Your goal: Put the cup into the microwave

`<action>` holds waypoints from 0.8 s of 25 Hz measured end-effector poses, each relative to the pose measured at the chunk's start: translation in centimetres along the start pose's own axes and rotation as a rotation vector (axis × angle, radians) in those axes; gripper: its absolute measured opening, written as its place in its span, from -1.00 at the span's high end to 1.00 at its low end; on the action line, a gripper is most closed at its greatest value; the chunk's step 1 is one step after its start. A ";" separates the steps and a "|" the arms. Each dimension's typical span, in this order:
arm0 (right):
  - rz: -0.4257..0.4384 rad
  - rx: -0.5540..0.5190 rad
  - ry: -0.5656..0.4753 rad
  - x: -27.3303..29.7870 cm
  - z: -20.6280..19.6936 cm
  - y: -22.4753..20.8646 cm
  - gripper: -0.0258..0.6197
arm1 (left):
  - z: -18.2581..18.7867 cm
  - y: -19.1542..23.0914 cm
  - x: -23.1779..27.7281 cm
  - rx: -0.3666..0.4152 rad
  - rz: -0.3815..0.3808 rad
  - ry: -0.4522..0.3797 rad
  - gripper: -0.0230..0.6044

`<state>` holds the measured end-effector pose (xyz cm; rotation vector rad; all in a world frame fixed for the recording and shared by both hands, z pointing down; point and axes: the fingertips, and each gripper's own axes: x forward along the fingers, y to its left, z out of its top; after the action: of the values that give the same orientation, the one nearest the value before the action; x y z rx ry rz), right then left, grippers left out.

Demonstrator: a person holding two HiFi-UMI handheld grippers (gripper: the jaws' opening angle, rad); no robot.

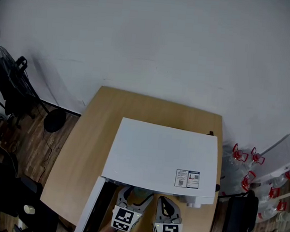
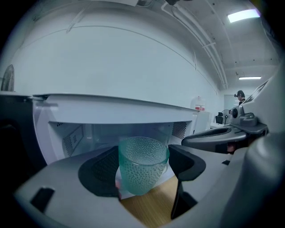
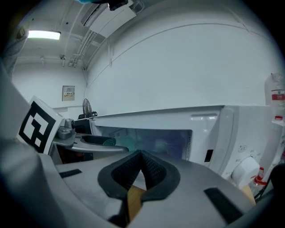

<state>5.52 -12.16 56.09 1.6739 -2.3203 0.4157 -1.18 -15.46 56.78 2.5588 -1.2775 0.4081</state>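
The left gripper [image 2: 144, 171] has its jaws clamped on the green cup [image 2: 143, 156], upright over the tabletop's [image 2: 149, 209] near edge, likely ready to go straight in. The right gripper [image 3: 141, 171], jaws pressed together on nothing, hangs alongside. Beyond, the microwave [image 2: 111, 111] gapes toward the cup.

Microwave [image 1: 161, 157] open; door [image 1: 87, 211] at L.

**White wall, wood-plank floor, strip lights overhead**

A bare white wall [image 1: 167, 39] fills the far side. A light wooden table [image 1: 88, 133] stands near it on a dark wood-plank floor [image 1: 30, 128]. To the table's left are a black office chair [image 1: 9, 83] and a fan [image 1: 5, 55]. To its right are another black chair [image 1: 240, 215] and clear bottles with red caps [image 1: 244, 164]. A long ceiling lamp [image 2: 242, 15] glows beside pipes.
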 end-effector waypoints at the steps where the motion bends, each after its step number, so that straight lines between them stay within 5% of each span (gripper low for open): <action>1: -0.002 0.002 0.001 0.2 0.0 -0.1 0.87 | -0.1 0.1 0.2 -0.001 0.000 0.001 -0.22; 20: -0.016 0.029 0.027 1.9 -0.8 -1.6 0.87 | 0.1 1.0 3.6 0.005 -0.014 -0.004 -0.22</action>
<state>6.45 -14.02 57.64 1.6883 -2.2906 0.4678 0.14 -18.71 58.05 2.5720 -1.2609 0.4039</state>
